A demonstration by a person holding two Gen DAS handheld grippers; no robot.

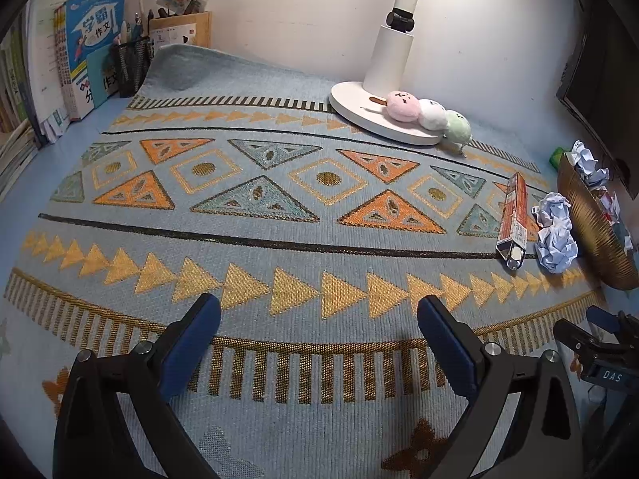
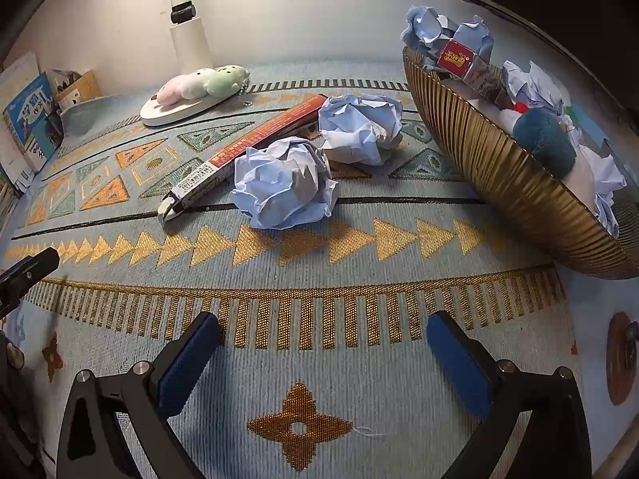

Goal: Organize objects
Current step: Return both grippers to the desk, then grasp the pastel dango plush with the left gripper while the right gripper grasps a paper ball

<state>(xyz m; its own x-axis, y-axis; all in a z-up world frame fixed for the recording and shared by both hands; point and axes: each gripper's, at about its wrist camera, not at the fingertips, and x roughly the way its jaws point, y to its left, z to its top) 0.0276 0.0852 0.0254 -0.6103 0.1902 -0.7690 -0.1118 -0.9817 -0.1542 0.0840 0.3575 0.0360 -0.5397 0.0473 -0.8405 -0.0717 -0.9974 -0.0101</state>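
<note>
Across the lower part of the left wrist view, the left tool [image 1: 319, 315] stands released with nothing between its pads, above the patterned mat [image 1: 255, 247]. The right tool [image 2: 323, 333], low in its own view, is likewise spread wide and empty. In the middle of the right view, two crumpled paper balls [image 2: 283, 185] lie on the mat, just beside a long narrow box [image 2: 243, 151]. At the right edge, the ribbed gold bowl [image 2: 499, 167] holds more crumpled paper and a small red box [image 2: 457, 58].
</note>
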